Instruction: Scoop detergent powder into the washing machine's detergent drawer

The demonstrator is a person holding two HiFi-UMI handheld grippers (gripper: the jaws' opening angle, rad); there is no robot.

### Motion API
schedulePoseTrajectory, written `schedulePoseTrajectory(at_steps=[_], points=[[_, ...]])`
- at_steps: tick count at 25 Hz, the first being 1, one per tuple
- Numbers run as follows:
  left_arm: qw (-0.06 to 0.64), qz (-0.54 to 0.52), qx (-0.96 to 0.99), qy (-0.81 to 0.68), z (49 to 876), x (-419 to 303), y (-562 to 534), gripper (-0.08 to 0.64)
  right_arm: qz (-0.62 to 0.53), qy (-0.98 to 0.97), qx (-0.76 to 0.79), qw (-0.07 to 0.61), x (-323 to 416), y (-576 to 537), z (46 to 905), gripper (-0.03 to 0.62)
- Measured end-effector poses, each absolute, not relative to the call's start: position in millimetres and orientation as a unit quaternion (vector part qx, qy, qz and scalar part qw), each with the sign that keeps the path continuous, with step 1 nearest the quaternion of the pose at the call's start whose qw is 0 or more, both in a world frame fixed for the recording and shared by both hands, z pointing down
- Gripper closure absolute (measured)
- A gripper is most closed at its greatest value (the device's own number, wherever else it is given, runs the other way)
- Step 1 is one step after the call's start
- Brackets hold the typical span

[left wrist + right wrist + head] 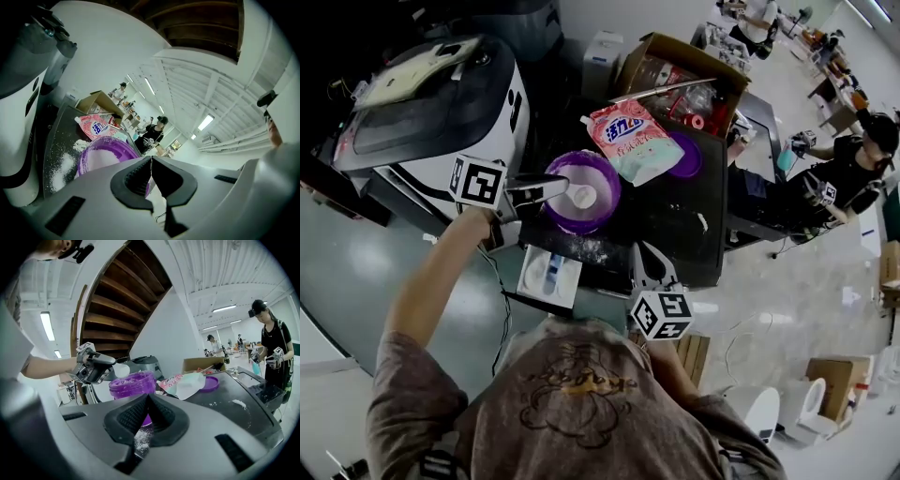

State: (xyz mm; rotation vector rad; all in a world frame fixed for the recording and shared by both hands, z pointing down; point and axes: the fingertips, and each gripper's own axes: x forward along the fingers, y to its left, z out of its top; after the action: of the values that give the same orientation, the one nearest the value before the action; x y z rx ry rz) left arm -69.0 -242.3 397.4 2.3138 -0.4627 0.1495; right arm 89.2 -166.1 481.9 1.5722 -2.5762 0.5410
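Detergent scoop [582, 197], clamped in the left gripper [564, 186], hovers over the purple tub [614, 187]; right gripper [148, 399] closed, empty. Next, likely: a level carry to the drawer [548, 275].

The tub [602, 217] is translucent purple, its powder [567, 208] white like the scoop [583, 196]. The lid [686, 155] at the counter's far edge matches the tub. The detergent pouch [630, 139] is pink and white with blue lettering. The counter [675, 234] is black, flecked white along its near edge. Cubes on the left tongs [562, 186] and right tongs [644, 255] bear black-and-white square markers.
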Motion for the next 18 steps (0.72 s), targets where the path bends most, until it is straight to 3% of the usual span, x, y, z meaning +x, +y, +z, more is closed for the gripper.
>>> schedulePoseTrajectory(at_steps=[18], points=[[0.403,-0.045,0.873,-0.271,378.6,-134.4,-205.8,0.537,0.169,-0.877,0.446,0.048,42.1,-165.1,475.5,0.591]])
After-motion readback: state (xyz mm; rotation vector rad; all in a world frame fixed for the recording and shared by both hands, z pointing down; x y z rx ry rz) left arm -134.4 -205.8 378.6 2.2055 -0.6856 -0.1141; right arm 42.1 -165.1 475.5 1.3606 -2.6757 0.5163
